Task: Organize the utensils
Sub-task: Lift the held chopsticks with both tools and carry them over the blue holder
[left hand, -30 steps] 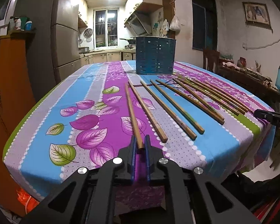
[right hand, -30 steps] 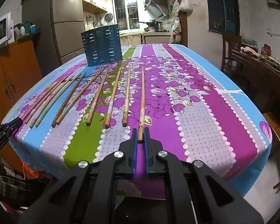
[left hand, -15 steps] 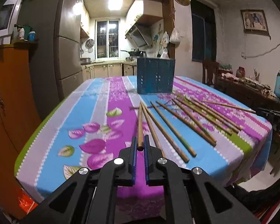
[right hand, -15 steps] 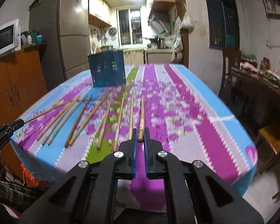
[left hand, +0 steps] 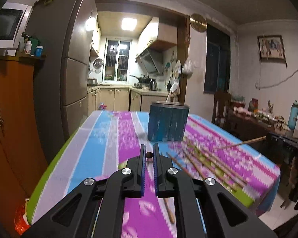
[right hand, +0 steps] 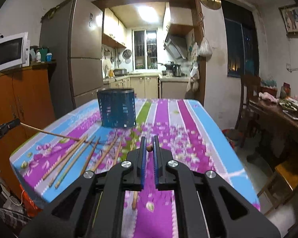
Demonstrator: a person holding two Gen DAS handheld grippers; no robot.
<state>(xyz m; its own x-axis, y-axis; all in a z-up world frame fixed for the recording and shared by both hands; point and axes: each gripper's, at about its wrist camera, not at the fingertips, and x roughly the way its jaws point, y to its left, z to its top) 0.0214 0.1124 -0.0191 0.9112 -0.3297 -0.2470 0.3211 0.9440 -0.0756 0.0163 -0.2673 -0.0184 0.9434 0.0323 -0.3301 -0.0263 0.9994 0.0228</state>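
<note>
**Both tongs clamped on a chopstick, lifted off the counter**

Nearest to you, your left tongs point(left hand: 149, 154) are closed tight on a chopstick point(left hand: 149, 155); from the left wrist camera you see only its round end between the blue pads. The right wrist camera shows this left-held chopstick as a thin stick point(right hand: 49, 133) slanting from the left tongs point(right hand: 4, 128) down towards the counter.

Your right tongs point(right hand: 149, 148) are likewise pinched shut on a second chopstick point(right hand: 149, 148), seen end-on between the pads. In the left wrist view it appears at far right as a thin stick point(left hand: 240, 143) held clear above the cloth.

Just beyond the tongs, the loose chopsticks point(right hand: 69, 156) lie fanned on the counter point(right hand: 198, 130), which is covered by a striped cloth of purple, blue and green. One more chopstick point(left hand: 168, 211) lies on the cloth under your left tongs, and another point(right hand: 134, 199) under your right tongs.

Farther off, the dark blue perforated holder point(right hand: 116, 108) stands upright near the far end of the counter, apart from the sticks. The cloth is blurred in both views.
</note>
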